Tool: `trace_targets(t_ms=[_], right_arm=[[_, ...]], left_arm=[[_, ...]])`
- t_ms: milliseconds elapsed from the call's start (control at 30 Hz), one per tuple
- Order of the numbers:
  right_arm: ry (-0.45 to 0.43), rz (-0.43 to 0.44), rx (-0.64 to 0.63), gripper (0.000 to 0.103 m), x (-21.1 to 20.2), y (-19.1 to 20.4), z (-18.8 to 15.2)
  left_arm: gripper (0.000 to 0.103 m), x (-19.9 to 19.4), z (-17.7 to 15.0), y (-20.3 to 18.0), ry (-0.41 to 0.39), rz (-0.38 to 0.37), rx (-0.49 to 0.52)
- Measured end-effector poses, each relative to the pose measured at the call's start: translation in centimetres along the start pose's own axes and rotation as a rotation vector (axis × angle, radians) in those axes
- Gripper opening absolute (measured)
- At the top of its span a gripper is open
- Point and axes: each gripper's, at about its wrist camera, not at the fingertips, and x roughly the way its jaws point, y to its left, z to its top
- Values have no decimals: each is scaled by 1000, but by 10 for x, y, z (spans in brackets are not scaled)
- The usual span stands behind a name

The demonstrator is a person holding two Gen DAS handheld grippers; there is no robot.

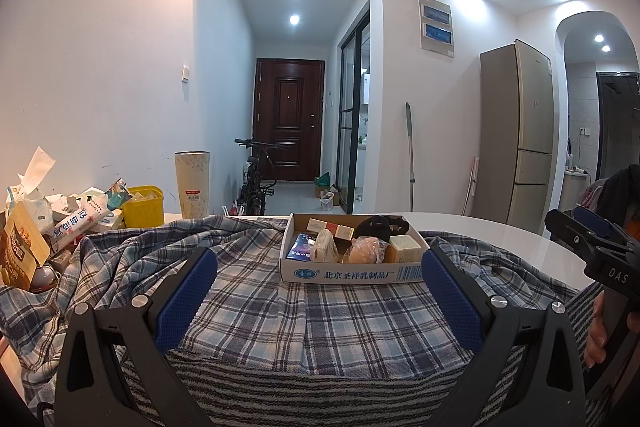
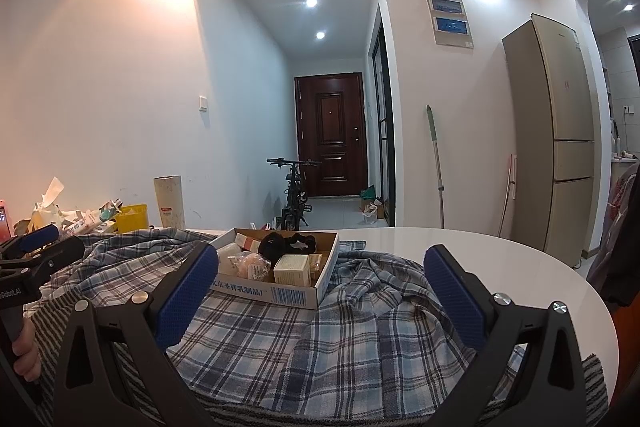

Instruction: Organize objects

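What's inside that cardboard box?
The cardboard box holds small cartons, a black hair scrunchie, a wrapped pinkish lump and a dark blue packet. Anything beneath them is hidden.

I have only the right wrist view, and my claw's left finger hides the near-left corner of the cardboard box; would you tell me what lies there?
Observer: A dark blue packet lies flat in that corner of the cardboard box, beside a pale wedge-shaped pack.
Operator: Thank you. What is hidden behind the other claw on my left?
Observer: A brown snack bag stands there, at the edge of the plaid cloth.
Operator: And is that claw holding anything?
Observer: No, the left claw is wide open and empty above the cloth.
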Motion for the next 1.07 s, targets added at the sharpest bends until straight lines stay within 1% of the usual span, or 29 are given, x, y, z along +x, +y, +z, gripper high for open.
trace_targets(t_ms=[1067], right_arm=[[1,-1,1,103,0,0,0]], left_arm=[[103,1,0,1,3,0,2]])
